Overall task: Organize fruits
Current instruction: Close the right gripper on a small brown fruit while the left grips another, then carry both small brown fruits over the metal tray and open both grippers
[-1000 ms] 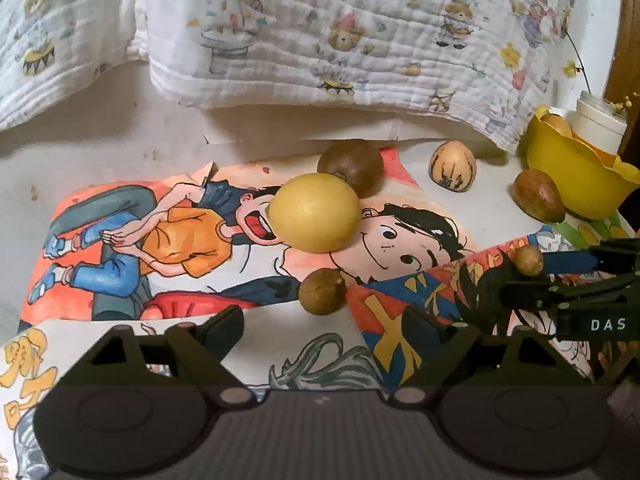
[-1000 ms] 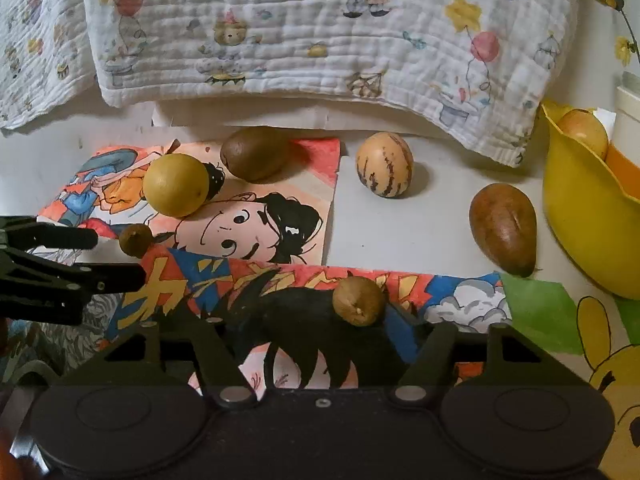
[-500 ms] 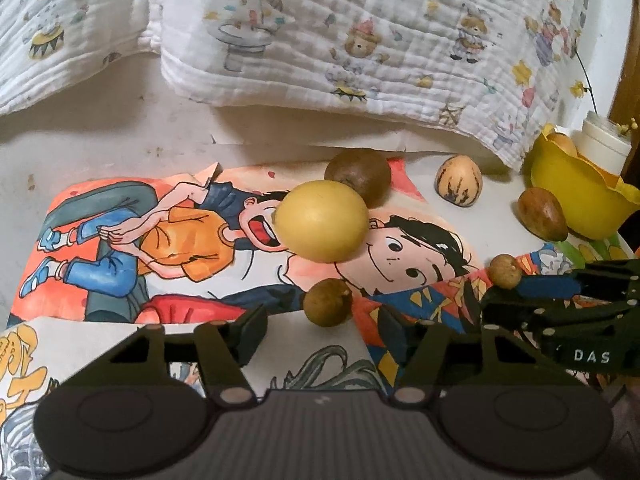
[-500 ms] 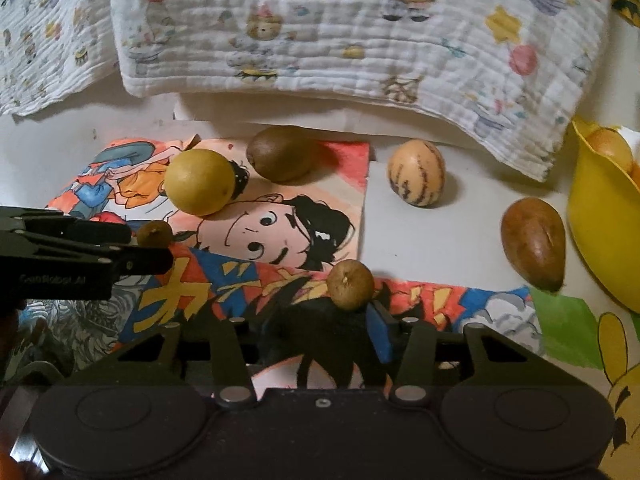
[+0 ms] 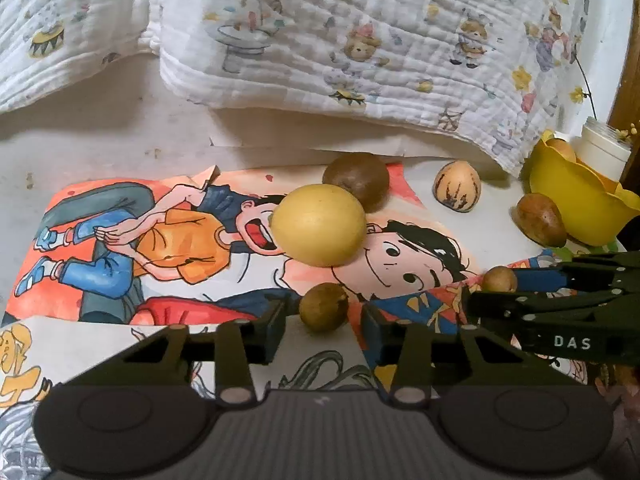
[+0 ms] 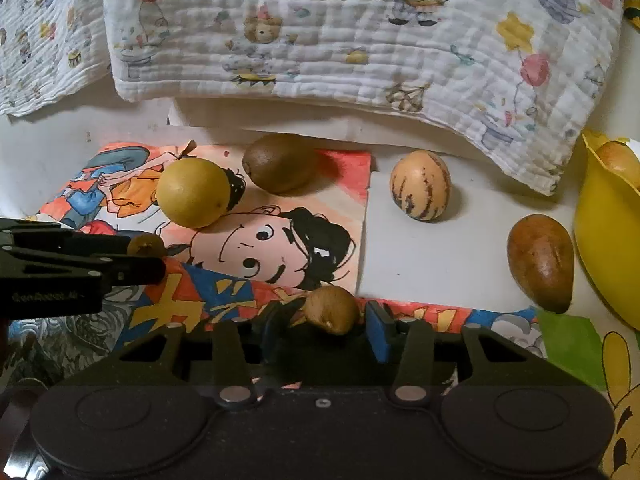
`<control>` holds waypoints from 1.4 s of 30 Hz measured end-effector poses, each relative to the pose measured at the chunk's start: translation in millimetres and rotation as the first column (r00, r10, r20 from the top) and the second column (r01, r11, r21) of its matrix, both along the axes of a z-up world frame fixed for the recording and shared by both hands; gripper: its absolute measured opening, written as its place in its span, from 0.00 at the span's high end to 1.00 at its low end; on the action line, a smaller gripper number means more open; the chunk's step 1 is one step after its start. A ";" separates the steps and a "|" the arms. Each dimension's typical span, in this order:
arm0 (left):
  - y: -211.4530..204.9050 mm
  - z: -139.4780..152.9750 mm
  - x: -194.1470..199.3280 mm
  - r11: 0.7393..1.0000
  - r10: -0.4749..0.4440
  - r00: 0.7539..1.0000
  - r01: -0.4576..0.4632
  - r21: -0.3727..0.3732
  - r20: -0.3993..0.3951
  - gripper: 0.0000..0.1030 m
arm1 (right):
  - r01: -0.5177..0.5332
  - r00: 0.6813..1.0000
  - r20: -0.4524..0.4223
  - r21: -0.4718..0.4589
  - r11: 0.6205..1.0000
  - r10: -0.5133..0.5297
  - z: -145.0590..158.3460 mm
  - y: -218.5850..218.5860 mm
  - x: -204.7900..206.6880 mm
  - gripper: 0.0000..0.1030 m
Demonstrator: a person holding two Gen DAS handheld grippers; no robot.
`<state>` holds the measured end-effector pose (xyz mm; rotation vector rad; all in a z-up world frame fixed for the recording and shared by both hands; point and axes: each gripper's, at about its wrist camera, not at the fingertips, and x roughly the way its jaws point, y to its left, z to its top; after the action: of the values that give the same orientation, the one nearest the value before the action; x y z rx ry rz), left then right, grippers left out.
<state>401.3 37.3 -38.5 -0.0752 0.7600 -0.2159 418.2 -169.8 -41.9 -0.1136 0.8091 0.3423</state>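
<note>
A small brown round fruit (image 5: 323, 307) lies on the cartoon poster between the fingers of my left gripper (image 5: 323, 322), which is open around it. A second small brown fruit (image 6: 331, 309) lies between the fingers of my right gripper (image 6: 326, 326), also open; this fruit also shows in the left wrist view (image 5: 499, 279). A big yellow round fruit (image 5: 319, 225), a kiwi (image 5: 356, 181), a striped pale fruit (image 6: 420, 185) and a brown pear-shaped fruit (image 6: 541, 262) lie further back. A yellow bowl (image 6: 600, 236) at right holds a fruit (image 6: 618, 158).
A printed quilt (image 5: 360, 40) hangs over the back of the surface. A white jar (image 5: 604, 146) stands behind the bowl. Cartoon posters (image 6: 280, 236) cover the surface. Each gripper's arm shows at the edge of the other's view.
Both grippers have moved forward and narrowed, so each small brown fruit now sits between the fingers. The fruits have not moved.
</note>
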 end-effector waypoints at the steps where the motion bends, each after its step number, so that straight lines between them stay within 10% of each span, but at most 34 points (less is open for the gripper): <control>1: -0.5 0.0 0.3 1.000 -0.003 1.000 0.003 -0.003 -0.001 0.61 | -0.002 1.000 0.003 -0.001 1.000 0.002 -0.2 1.4 -0.2 0.59; 42: -9.0 40.7 -108.0 0.993 -0.111 0.992 0.110 -0.031 -0.053 0.72 | -0.132 0.990 -0.027 0.155 0.979 0.138 45.8 -19.2 -126.9 0.69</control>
<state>293.3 28.3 2.2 -0.0657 0.8164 -0.3310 291.4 -189.0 3.9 -0.0182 0.8115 0.5352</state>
